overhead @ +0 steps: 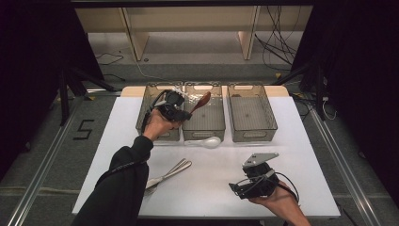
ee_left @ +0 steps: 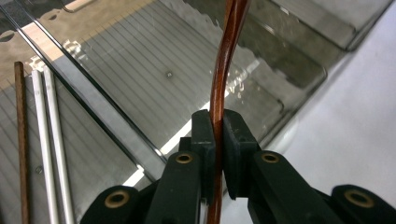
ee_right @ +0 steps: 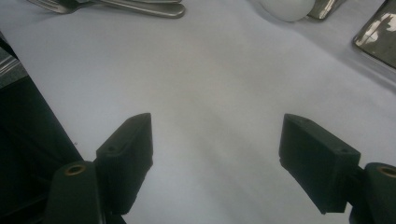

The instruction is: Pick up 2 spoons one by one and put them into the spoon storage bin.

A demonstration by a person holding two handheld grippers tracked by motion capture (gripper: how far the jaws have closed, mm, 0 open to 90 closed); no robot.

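Glossy brown wooden spoon (overhead: 200, 101), curved and slim, sits clamped in our left gripper (ee_left: 218, 140) above the middle smoky plastic bin (overhead: 203, 128), at twelve o'clock on the matte white table (overhead: 207, 188); our right gripper (ee_right: 217, 154) rests with jaws apart.

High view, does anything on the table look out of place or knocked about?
Nothing looks spilled or damaged. The white spoon lies loose in front of the middle bin, and a fork and knife lie crossed on the table. The left gripper holds a brown wooden spoon above that bin.
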